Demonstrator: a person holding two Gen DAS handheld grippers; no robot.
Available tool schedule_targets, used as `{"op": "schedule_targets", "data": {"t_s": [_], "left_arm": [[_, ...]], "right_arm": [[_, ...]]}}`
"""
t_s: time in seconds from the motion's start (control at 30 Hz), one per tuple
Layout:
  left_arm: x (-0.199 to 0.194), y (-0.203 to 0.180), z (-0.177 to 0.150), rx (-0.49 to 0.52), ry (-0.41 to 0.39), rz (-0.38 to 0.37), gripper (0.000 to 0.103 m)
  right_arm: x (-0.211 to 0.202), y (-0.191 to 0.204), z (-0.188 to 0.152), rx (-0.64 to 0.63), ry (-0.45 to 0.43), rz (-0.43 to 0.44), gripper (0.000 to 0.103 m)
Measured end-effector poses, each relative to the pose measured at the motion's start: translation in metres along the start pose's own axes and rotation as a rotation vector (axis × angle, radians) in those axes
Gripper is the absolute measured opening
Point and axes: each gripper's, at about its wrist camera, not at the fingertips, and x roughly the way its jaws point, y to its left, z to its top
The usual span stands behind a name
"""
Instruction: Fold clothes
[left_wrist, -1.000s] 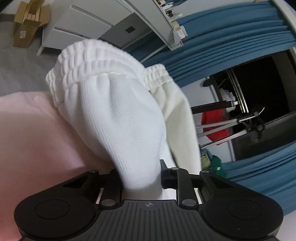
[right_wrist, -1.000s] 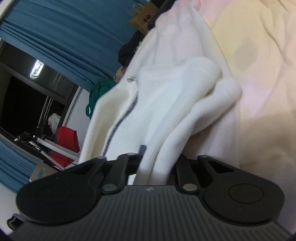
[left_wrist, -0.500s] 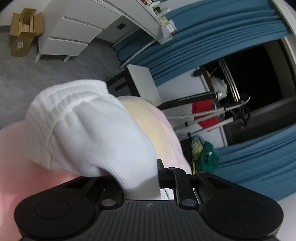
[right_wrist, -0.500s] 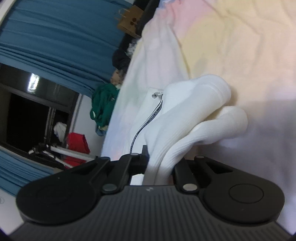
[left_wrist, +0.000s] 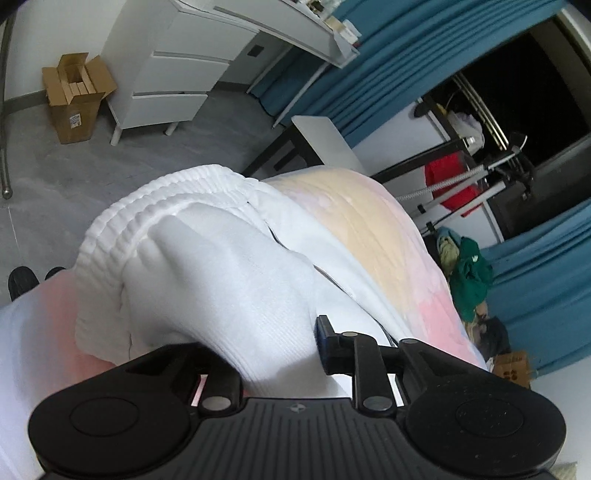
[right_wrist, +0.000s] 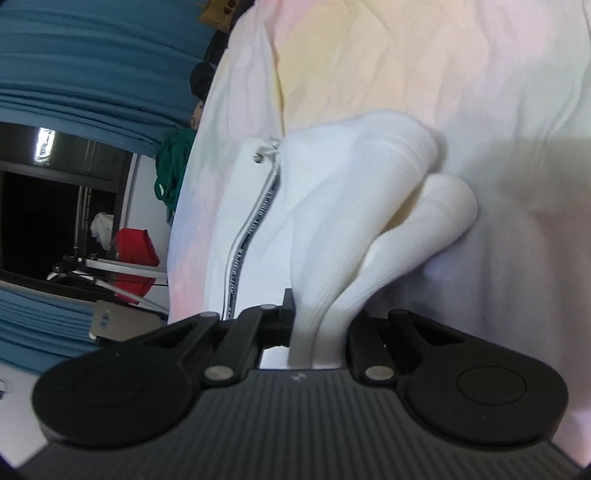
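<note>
White zip-up knit garment (left_wrist: 229, 280) stays taut over the pastel bed cover (right_wrist: 388, 59) because my left gripper (left_wrist: 280, 350) and right gripper (right_wrist: 317, 325) are each clamped on a bunched end, to lay it flat.

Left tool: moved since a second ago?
Yes. The left tool, shut on the white garment, has swung: the white drawer unit and cardboard box sit lower and larger, and the garment has come down onto the pastel bedding.

right gripper (right_wrist: 317, 332) clamped on bunched white garment (right_wrist: 351, 206), zipper (right_wrist: 255, 225) exposed, over pastel blanket (right_wrist: 461, 66).
</note>
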Motion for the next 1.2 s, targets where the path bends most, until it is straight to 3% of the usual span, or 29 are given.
{"op": "schedule_targets", "data": {"t_s": [0.17,0.23,0.27,0.37,0.43,0.47,0.6,0.77,0.87,0.97,1.07,1.2], "left_arm": [[0.0,-0.013,-0.01,0.088,0.001,0.051,0.038],[-0.003,-0.02,-0.012,0.128,0.009,0.072,0.056],[-0.007,-0.024,-0.015,0.159,0.012,0.088,0.06],[-0.025,-0.04,-0.024,0.282,-0.007,0.173,0.068],[-0.041,-0.051,-0.029,0.342,-0.036,0.222,0.084],[-0.05,-0.058,-0.032,0.375,-0.062,0.242,0.086],[-0.074,-0.093,-0.049,0.531,-0.143,0.277,0.088],[-0.072,-0.137,-0.082,0.638,-0.182,0.206,0.089],[-0.056,-0.162,-0.112,0.67,-0.167,0.136,0.089],[-0.029,-0.184,-0.141,0.688,-0.132,0.072,0.089],[0.005,-0.197,-0.169,0.702,-0.089,0.046,0.089],[0.047,-0.212,-0.194,0.714,-0.058,0.037,0.089]], "right_arm": [[-0.001,-0.001,-0.003,0.011,-0.018,0.007,0.013],[-0.001,0.0,-0.005,0.01,-0.032,0.003,0.014],[-0.001,0.001,-0.006,0.009,-0.038,0.002,0.015],[0.001,0.001,-0.007,0.017,-0.054,0.009,0.03],[0.003,-0.001,-0.005,0.057,-0.061,0.044,0.04],[0.004,-0.002,-0.003,0.075,-0.065,0.06,0.043],[0.008,-0.005,0.0,0.092,-0.095,0.085,0.049],[0.007,-0.007,0.003,0.13,-0.149,0.112,0.049],[0.002,-0.008,0.004,0.174,-0.186,0.127,0.051],[-0.01,0.003,0.006,0.11,-0.231,0.148,0.051],[-0.015,0.008,0.01,0.069,-0.242,0.166,0.051],[-0.007,-0.007,0.014,0.131,-0.233,0.137,0.051]]}}
